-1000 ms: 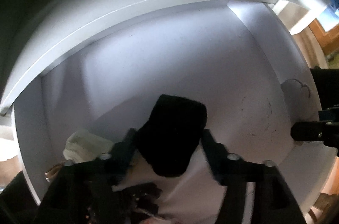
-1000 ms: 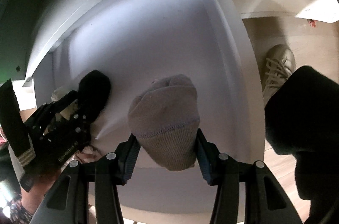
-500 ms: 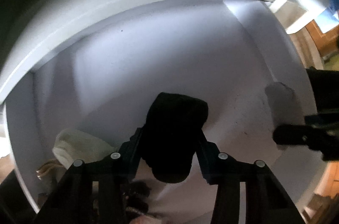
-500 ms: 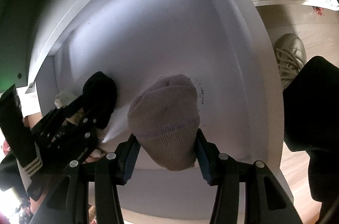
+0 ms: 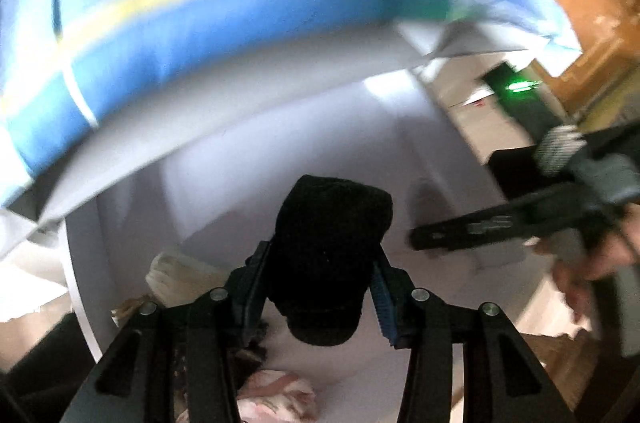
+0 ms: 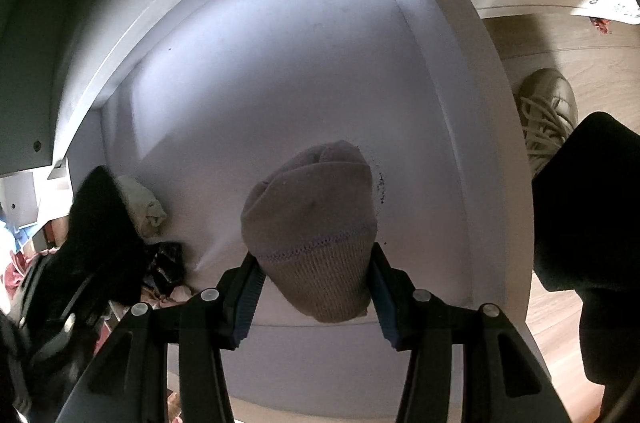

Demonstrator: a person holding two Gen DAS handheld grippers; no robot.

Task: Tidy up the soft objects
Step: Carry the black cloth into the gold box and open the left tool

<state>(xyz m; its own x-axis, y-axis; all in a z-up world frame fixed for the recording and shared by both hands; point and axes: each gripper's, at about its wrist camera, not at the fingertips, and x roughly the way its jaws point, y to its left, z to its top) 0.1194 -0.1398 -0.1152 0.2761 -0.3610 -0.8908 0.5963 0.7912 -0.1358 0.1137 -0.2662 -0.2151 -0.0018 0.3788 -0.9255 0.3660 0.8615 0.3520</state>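
Observation:
My left gripper (image 5: pixel 320 263) is shut on a black rolled sock (image 5: pixel 328 243) and holds it well above the white drawer (image 5: pixel 224 191). In the right wrist view the same black sock (image 6: pixel 96 211) shows at the left edge. My right gripper (image 6: pixel 314 263) is shut on a grey-brown rolled sock (image 6: pixel 316 219) over the drawer floor (image 6: pixel 280 83). From the left wrist view the right gripper (image 5: pixel 424 237) reaches in from the right, held by a hand (image 5: pixel 592 255). The left wrist view is blurred.
A cream sock (image 6: pixel 142 203) lies at the drawer's left side, with dark and pink clothes (image 6: pixel 168 267) near it. Blue fabric with a yellow stripe (image 5: pixel 224 7) lies above the drawer. A shoe (image 6: pixel 548 111) and a dark trouser leg (image 6: pixel 592 223) stand on the wooden floor at the right.
The left gripper's jaws closed on the black sock, then rose with it away from the drawer floor. The right gripper kept still with its grey-brown sock.

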